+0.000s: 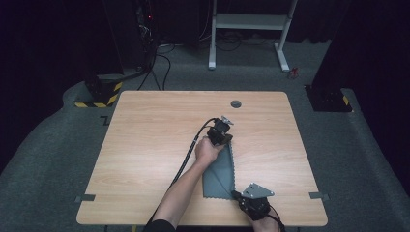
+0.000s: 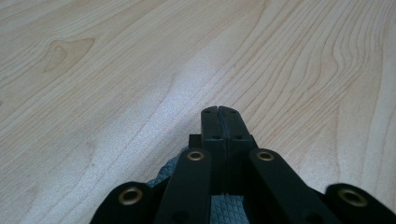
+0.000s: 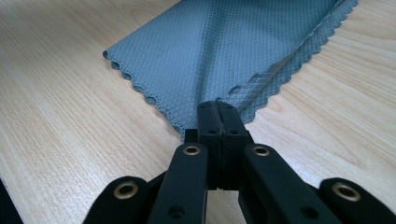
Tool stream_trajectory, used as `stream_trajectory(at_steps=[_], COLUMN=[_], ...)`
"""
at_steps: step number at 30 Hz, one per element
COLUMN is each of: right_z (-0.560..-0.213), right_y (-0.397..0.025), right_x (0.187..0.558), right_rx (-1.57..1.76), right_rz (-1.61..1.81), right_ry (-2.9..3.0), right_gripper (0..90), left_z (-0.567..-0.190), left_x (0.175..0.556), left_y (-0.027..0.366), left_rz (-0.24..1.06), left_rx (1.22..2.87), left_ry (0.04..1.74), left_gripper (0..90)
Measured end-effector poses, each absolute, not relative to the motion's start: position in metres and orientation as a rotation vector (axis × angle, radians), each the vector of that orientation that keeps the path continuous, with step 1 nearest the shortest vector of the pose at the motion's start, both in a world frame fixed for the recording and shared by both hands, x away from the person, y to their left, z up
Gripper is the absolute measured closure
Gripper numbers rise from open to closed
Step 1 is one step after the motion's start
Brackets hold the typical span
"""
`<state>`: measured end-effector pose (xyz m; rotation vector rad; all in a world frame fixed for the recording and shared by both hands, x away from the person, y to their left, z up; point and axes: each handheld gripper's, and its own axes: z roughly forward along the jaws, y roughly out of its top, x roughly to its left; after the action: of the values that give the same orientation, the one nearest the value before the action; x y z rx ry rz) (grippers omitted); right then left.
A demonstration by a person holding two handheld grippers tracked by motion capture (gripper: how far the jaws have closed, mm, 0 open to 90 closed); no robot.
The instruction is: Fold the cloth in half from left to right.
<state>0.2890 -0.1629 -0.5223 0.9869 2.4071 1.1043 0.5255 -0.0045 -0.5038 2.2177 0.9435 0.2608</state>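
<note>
The grey cloth [image 1: 220,174] lies folded on the table [image 1: 145,145], near the right front. Both grippers pinch it: the left gripper [image 1: 223,140] at the far end, the right gripper [image 3: 218,108] at a near corner, seemingly to keep it taut for folding. Nothing else crowds them; a round grommet [image 1: 236,104] sits farther back.
</note>
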Motion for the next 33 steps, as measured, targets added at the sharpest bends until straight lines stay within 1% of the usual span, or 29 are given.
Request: stream_trajectory(at_steps=[11,13,15,18,20,22,28,33], right_z=[-0.524,-0.525,-0.525,-0.525,-0.524,-0.524,-0.522,-0.515], right_y=[-0.166,-0.166,-0.168,-0.17,-0.172,-0.174,-0.184,-0.19], right_x=[0.289,0.289,0.289,0.29,0.291,0.292,0.297,0.3], right_rx=[1.01,1.014,1.025,1.046,1.046,1.055,1.085,1.119], right_rz=[1.103,1.105,1.111,1.111,1.104,1.101,1.102,1.149], right_ry=[2.396,2.398,2.39,2.38,2.378,2.376,2.355,2.346], right_gripper=[89.3,87.7,85.2,82.1,80.7,80.2,80.1,78.5], left_z=[-0.508,-0.507,-0.504,-0.496,-0.488,-0.483,-0.471,-0.475], left_x=[0.525,0.525,0.524,0.518,0.51,0.504,0.457,0.402], left_y=[-0.007,-0.006,-0.004,0.003,0.013,0.021,0.054,0.07], left_rz=[0.267,0.273,0.281,0.307,0.332,0.349,0.404,0.396], left_rx=[2.215,2.208,2.187,2.15,2.125,2.131,2.151,2.184], left_ry=[0.946,0.948,0.96,0.964,0.976,0.97,0.941,0.899], left_gripper=[88.9,84.0,72.8,65.5,58.9,56.3,50.7,45.3])
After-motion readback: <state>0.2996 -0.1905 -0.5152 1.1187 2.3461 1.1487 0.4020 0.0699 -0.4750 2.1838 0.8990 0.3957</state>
